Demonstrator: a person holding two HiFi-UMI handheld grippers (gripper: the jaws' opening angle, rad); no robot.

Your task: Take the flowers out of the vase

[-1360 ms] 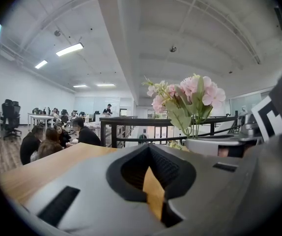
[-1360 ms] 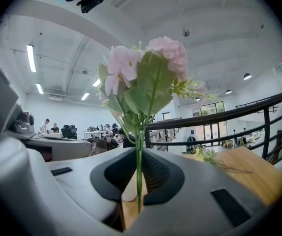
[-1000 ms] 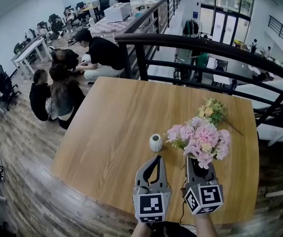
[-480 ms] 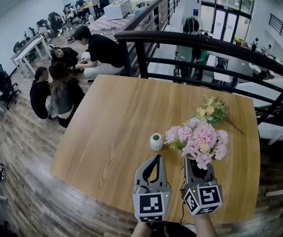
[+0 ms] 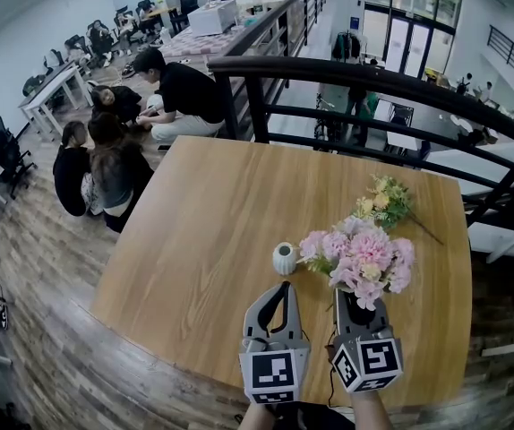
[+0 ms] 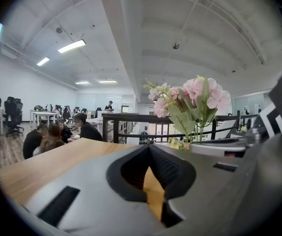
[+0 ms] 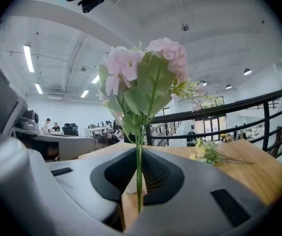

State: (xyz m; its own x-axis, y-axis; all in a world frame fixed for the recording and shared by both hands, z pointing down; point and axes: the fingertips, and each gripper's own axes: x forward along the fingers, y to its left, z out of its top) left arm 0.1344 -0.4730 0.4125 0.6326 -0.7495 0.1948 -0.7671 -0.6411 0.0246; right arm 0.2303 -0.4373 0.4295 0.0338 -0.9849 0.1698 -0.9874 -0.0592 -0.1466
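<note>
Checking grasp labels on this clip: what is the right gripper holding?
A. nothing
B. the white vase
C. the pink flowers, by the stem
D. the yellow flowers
C: the right gripper view shows the right gripper with its jaws closed on the green stem of the pink flowers.

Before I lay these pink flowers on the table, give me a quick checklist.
1. Grip: ok. The right gripper has its jaws shut on the stem of the pink flowers.
2. Stem clear of the vase: ok, the vase stands apart, to the left.
3. Vase upright: ok.
4. Landing spot: ok, there is bare table next to the yellow flowers.
5. Left gripper: ok, shut with nothing in it.
</note>
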